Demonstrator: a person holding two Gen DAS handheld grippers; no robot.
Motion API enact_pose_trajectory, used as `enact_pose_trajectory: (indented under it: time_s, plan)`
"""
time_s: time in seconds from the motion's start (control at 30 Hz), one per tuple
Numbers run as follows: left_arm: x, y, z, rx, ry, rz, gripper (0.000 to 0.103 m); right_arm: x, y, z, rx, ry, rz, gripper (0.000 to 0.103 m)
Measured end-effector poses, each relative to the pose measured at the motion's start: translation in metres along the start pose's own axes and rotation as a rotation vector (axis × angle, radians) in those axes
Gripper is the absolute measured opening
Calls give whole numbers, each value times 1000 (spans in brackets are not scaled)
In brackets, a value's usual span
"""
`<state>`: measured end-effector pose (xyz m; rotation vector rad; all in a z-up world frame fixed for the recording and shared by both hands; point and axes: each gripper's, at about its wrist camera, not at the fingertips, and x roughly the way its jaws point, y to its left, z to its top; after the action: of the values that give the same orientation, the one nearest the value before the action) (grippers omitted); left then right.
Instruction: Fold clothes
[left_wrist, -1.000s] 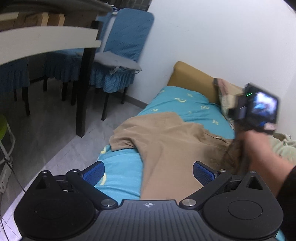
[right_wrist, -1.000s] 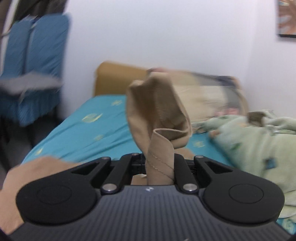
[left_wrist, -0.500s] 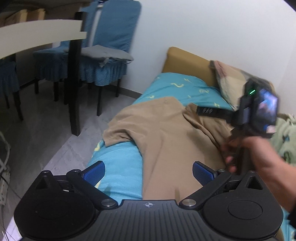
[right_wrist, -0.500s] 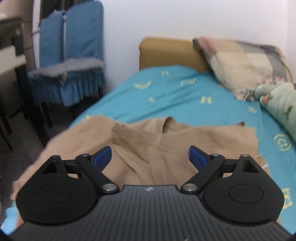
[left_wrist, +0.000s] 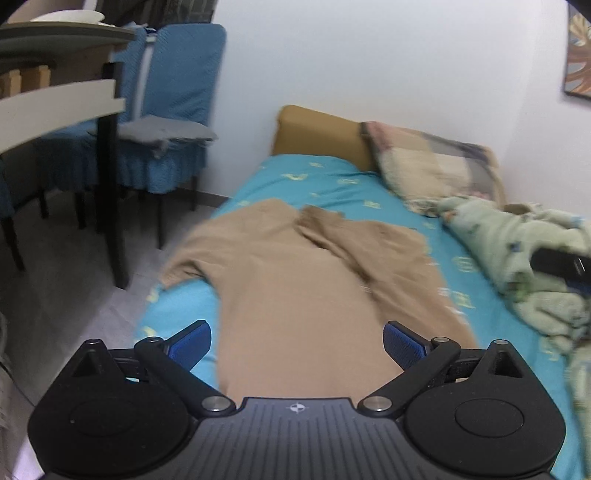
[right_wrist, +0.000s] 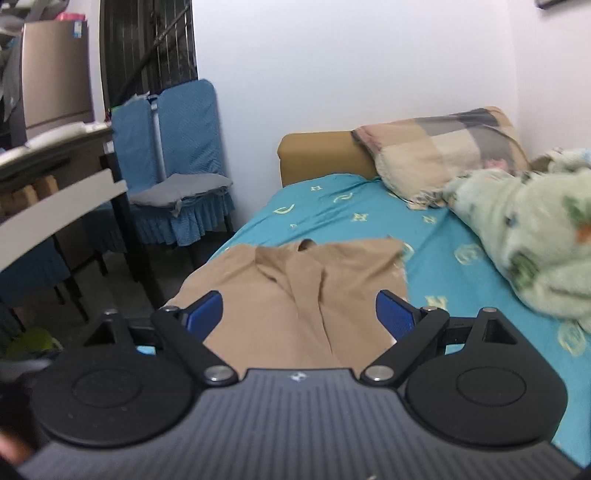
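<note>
Bedroom, white walls; narrow bed (left_wrist: 321, 177) with teal sheet against the wall.

Left gripper (left_wrist: 297, 341): jaws wide apart, blue pads (left_wrist: 190, 341) clear of everything, nothing held. It hangs over the near end of the shirt (left_wrist: 295, 295), without touching it.

Right gripper (right_wrist: 299, 314): jaws likewise spread wide, empty, blue pads (right_wrist: 395, 317) showing, poised above the same shirt (right_wrist: 295, 291). In the left view, a dark part of it shows blurred at the right edge.

Shirt: tan, laid lengthwise on the sheet, collar toward the headboard (right_wrist: 317, 155). One sleeve droops over the bed's left edge; the right half is creased with a fold running down the middle. Left view motion-blurred.

Sheet print: pale yellow letter-like motifs, "N" and "C" shapes readable in the right view (right_wrist: 360, 217); no full word legible.

Further out: patchwork pillow (right_wrist: 443, 147) leaning on the headboard, pale green blanket (right_wrist: 524, 229) bunched at right, touching the pillow. Left of the bed: chair (right_wrist: 184, 155) with blue cover and a grey cushion (right_wrist: 181, 194), then a dark-legged surface (left_wrist: 55, 103) with white rim. A label on the brown cabinet (right_wrist: 55, 74) behind is too small to read.
</note>
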<state>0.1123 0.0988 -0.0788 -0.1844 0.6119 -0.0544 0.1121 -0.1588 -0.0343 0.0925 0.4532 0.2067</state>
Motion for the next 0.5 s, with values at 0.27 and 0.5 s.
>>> enact_pose_trajectory:
  time_s: [0.27, 0.5]
  plan:
    - [-36, -60, -26, 171, 13, -52, 88, -97, -62, -20, 204, -62, -47, 91]
    - [-35, -128, -64, 269, 141, -204, 68, -147, -139, -39, 329, -139, -124, 91]
